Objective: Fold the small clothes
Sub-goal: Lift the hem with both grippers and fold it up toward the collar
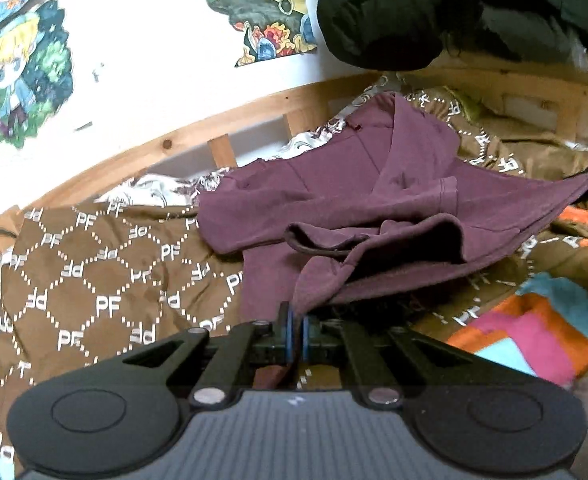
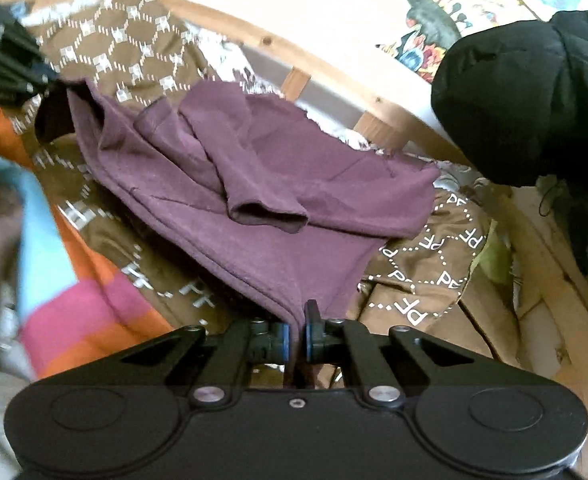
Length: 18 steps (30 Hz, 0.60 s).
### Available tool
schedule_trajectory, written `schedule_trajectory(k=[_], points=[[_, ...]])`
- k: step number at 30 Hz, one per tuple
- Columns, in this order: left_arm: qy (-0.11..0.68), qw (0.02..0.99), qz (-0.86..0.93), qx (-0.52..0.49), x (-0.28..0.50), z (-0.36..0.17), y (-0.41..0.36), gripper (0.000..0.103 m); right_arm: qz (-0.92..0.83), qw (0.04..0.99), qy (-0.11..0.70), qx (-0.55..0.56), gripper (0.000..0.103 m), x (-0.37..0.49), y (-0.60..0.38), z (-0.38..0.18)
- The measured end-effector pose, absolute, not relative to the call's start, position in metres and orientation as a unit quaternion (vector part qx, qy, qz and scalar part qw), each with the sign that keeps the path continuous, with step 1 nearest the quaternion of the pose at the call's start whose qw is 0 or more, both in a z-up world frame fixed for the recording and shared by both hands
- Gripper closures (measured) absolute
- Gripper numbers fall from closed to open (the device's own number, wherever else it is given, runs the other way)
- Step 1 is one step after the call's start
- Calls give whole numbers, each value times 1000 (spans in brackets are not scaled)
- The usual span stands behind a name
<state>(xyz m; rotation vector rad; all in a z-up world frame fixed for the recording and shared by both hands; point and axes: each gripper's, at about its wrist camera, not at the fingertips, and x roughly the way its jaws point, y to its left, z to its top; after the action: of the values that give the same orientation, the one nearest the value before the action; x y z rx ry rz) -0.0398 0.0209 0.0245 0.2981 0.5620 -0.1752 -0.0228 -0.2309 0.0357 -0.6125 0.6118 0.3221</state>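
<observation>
we see the left tool and right tool each pinched on a hem corner of the plum cotton garment, probably a sweatshirt, spread ahead over the brown patterned bedcover.

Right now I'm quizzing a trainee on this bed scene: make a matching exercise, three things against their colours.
Things:
1. garment pinched by the right gripper
2. bedspread with PF letters
3. bundle on the bed frame

Colours:
a. black
b. purple
c. brown

Pairs: 1-b, 2-c, 3-a
</observation>
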Motion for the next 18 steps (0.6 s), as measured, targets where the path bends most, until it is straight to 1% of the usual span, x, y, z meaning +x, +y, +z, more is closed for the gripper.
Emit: schedule_trajectory(k=[7,11,15,18], points=[[294,943,-111,109,-77,48,44,99,185,900,315,-238,97,-68,-233,65],[316,935,-130,90,-86,55,53,99,215,894,358,-164,97,-89,-235,74],[319,933,-130,102,-81,63,58,99,244,885,374,-134,97,-99,-230,81],[317,935,-126,99,-60,76,58,99,248,889,366,-119,97,-87,-233,89]])
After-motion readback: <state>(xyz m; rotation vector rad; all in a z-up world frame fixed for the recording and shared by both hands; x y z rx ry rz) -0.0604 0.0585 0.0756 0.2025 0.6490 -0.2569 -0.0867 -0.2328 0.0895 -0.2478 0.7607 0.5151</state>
